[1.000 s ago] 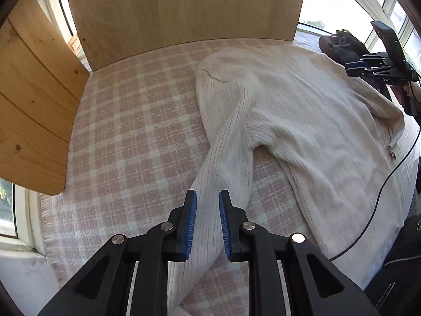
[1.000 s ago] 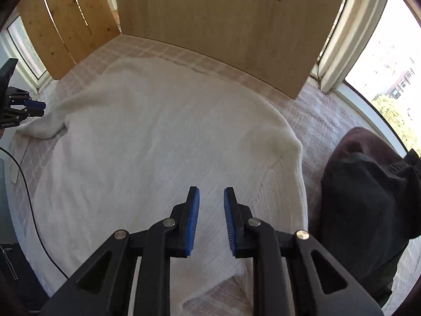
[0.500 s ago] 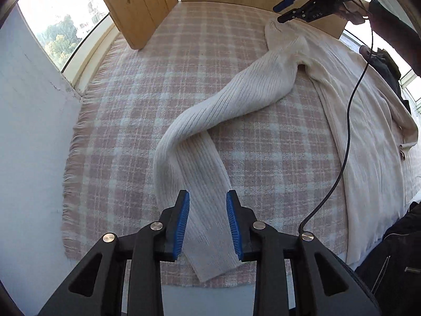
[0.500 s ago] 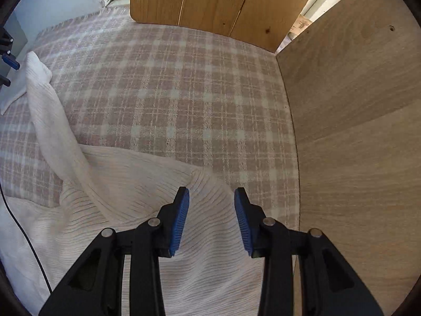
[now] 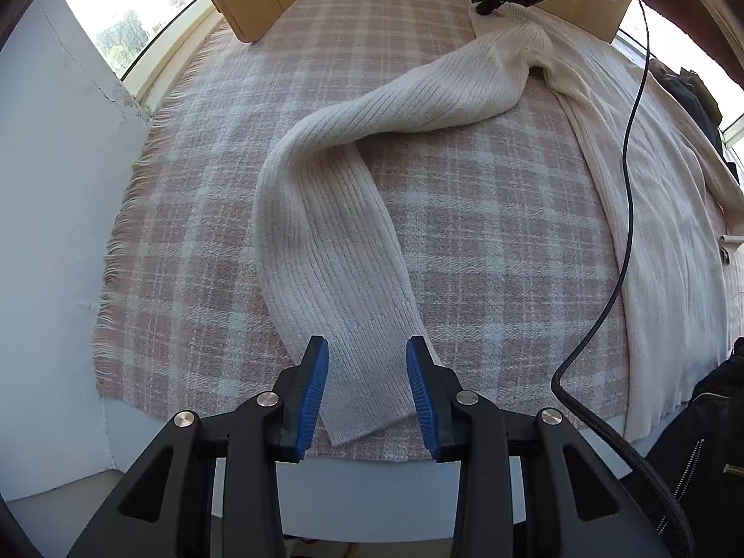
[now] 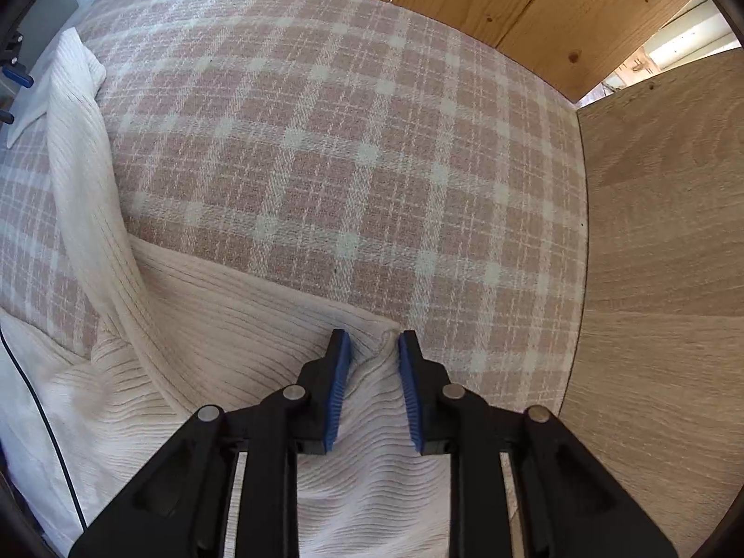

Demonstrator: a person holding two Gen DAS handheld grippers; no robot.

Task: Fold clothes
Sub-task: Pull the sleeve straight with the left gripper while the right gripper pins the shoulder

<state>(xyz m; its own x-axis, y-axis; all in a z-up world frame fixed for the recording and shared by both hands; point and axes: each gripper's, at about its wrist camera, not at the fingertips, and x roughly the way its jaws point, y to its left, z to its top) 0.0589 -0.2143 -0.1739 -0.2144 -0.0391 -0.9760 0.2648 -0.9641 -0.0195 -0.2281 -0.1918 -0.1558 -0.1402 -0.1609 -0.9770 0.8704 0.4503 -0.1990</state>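
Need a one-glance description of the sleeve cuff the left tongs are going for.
Start from the pink plaid blanket covering the surface, then the cream ribbed sweater on it. One long sleeve snakes away from the body toward the blanket's near edge. The cuff is its squared-off free end, lying flat between the open left tongs.

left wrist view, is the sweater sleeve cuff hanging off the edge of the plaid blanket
No, the sleeve cuff lies flat on the plaid blanket, ending just short of its near edge, between the left gripper's open fingers.
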